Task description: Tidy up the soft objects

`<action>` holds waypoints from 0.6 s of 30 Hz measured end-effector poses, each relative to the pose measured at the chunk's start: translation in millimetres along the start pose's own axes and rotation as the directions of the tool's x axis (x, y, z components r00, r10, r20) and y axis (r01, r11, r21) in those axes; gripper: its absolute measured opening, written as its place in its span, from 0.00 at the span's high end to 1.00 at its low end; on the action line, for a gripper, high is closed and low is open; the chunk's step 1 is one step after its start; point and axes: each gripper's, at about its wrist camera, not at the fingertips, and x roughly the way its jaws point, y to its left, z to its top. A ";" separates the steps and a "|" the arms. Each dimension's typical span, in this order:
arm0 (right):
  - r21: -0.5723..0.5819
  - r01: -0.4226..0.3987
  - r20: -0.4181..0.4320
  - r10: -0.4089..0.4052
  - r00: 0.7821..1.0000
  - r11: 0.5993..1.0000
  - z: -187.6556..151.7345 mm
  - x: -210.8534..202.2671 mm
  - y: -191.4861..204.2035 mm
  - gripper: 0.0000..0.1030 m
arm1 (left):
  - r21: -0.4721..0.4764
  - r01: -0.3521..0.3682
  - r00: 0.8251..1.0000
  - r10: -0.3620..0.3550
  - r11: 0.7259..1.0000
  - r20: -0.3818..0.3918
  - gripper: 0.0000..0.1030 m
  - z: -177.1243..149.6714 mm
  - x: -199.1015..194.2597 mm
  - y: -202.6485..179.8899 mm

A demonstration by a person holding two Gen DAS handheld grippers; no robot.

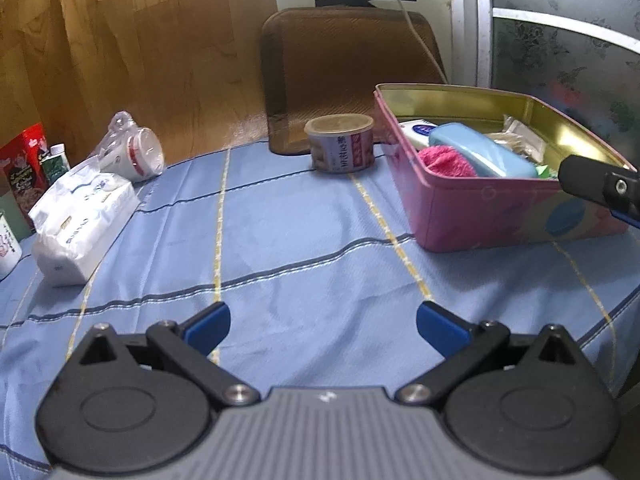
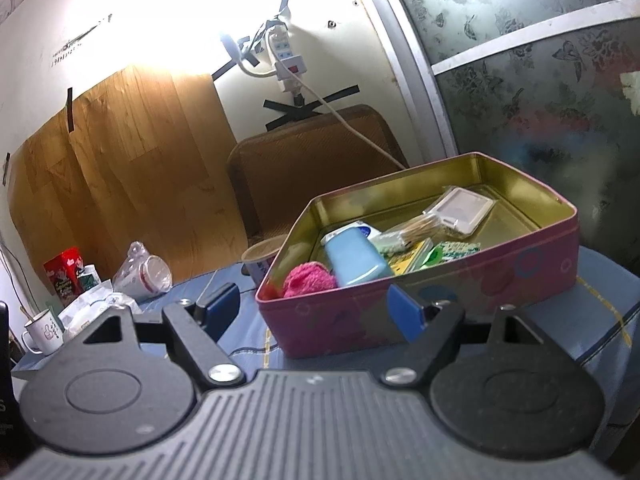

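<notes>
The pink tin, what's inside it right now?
Inside the pink tin: a pink fuzzy cloth, a light blue case, cotton swabs, a clear flat box and green packets. Whatever lies beneath them is covered.

A wood-grain panel [image 2: 120, 168] leans on the pale wall [image 2: 168, 12] beside a floral frosted-glass door [image 2: 540, 80].

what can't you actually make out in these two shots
- Pink tin, right wrist view: its near wall hides whatever lies low in front; the pink towel shows only its top.
- Round can, right wrist view: mostly behind the tin's corner; in the left wrist view its label is too blurred to read.
- Right gripper, left wrist view: cut off by the right edge.
</notes>
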 end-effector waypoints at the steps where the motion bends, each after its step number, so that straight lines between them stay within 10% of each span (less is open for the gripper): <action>1: 0.000 -0.002 -0.005 0.002 1.000 1.000 -1.5 0.7 1.0 0.19 | 0.000 0.000 1.000 0.000 1.000 -0.001 0.00 -0.8 0.3 0.9; 18: -0.001 -0.014 -0.035 0.014 0.999 1.000 -15.2 7.6 11.0 0.19 | -0.022 -0.011 1.000 0.010 1.000 -0.030 0.00 -11.3 8.6 10.9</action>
